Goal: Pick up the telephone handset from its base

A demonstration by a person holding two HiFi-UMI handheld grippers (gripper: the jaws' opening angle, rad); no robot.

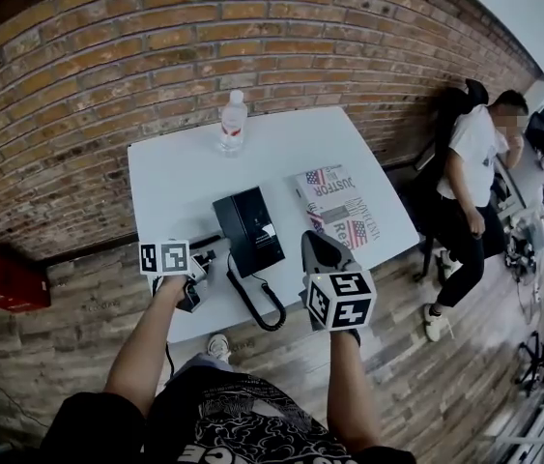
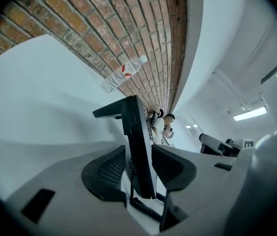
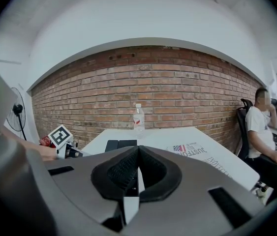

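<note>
A white table (image 1: pixel 175 177) is seen from above, set against a brick wall (image 1: pixel 156 56). A black phone (image 1: pixel 247 228) lies at its middle, with a coiled cord (image 1: pixel 260 309) looped toward the near edge. The left gripper (image 1: pixel 199 261) is held at the phone's left side. Its jaws are set narrow and the handset (image 2: pixel 139 146) is clamped between them, seen edge-on. Whether the handset is clear of the base cannot be told. The right gripper (image 1: pixel 322 251) is raised just right of the phone, jaws closed together on nothing. A bottle (image 1: pixel 234 122) is stood near the far edge. A newspaper (image 1: pixel 334 206) is laid right of the phone. A person (image 1: pixel 470 177) is seen beyond the table's right end.
</note>
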